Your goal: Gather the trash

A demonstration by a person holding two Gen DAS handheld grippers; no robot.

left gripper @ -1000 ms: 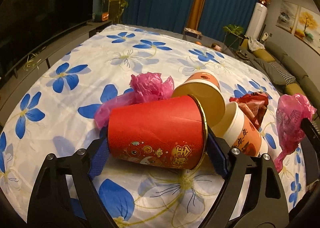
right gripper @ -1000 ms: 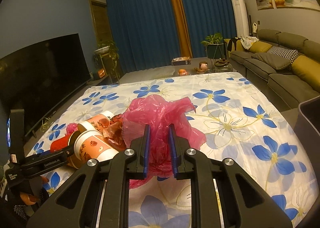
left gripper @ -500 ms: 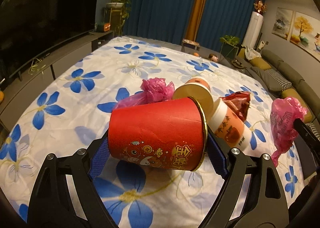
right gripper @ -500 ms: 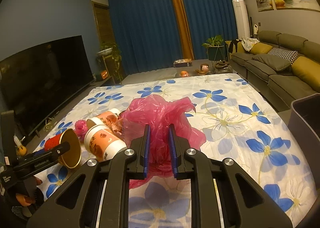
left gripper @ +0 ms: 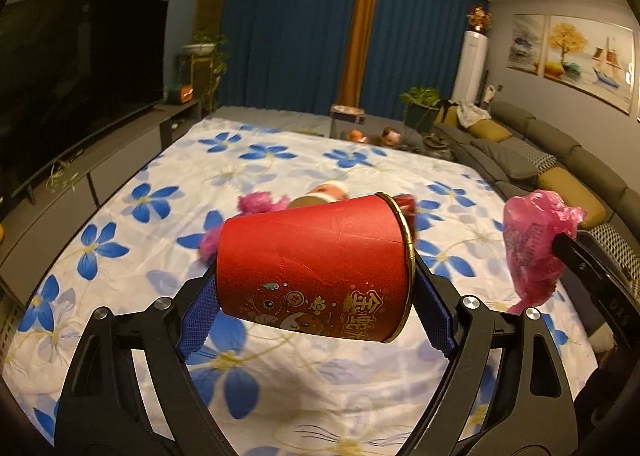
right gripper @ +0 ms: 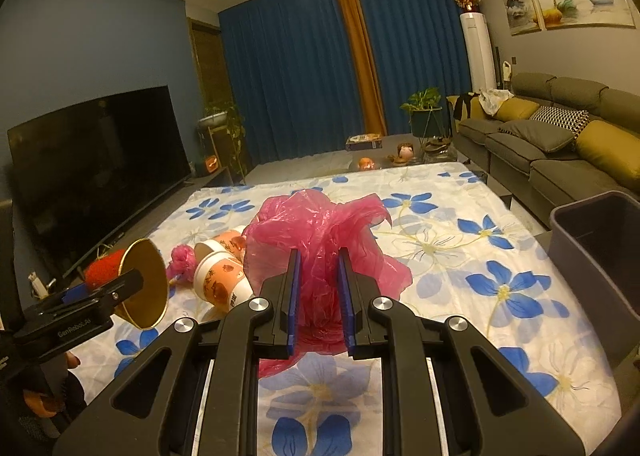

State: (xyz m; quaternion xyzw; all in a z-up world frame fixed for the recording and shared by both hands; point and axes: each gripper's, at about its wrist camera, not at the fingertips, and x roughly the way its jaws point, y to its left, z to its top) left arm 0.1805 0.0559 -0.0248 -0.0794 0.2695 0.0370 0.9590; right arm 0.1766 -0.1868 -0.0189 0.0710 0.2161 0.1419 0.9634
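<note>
Lighting: dim, warm indoor, from ceiling downlights. Shadows: soft. Distortion: strong fisheye bending, dark vignette corners. Blur: cups (left gripper: 324, 191) behind left gripper's red cup (left gripper: 316, 268) smeared; right view sharper.

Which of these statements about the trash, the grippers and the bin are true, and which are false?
1. The left gripper holds a red cup on its side. True.
2. The right gripper is empty. False: its fingers are shut on a pink bag.
3. Two orange cups lie on the floral sheet. True.
4. The grey bin stands left of the sheet. False: it stands at the right edge.
5. The red cup rests on the sheet. False: it is held above it.
</note>
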